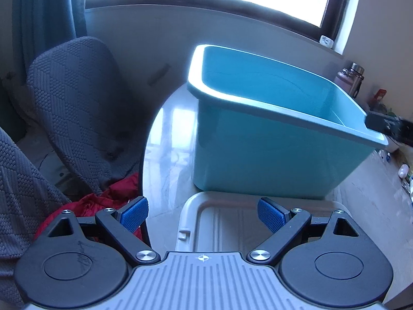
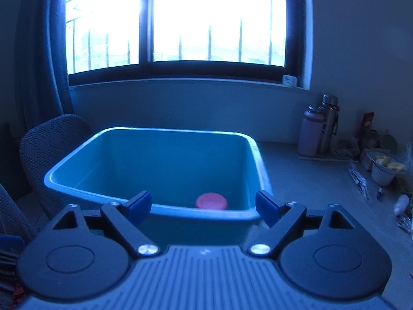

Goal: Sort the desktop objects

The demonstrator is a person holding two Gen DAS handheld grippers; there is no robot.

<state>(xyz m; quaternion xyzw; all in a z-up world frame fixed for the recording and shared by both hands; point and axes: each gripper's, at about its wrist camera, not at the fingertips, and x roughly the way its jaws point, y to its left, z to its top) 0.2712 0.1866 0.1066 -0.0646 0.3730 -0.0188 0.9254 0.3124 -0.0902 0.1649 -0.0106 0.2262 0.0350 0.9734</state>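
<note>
a teal plastic tub [image 2: 160, 170] with a pale rolled rim stands on the bench [image 2: 309, 175]. a round pink lid-like object [image 2: 211, 201] lies flat on its floor by the near wall, partly cut off by the rim. the right tool [image 2: 204, 206] hangs over that rim, jaws wide and empty. the left tool [image 1: 202, 215] is also wide open, holding nothing, above a pale grey tray [image 1: 219, 222] just beside the tub. no writing is legible; clutter at the bench's right edge is too blurred to name.
</note>
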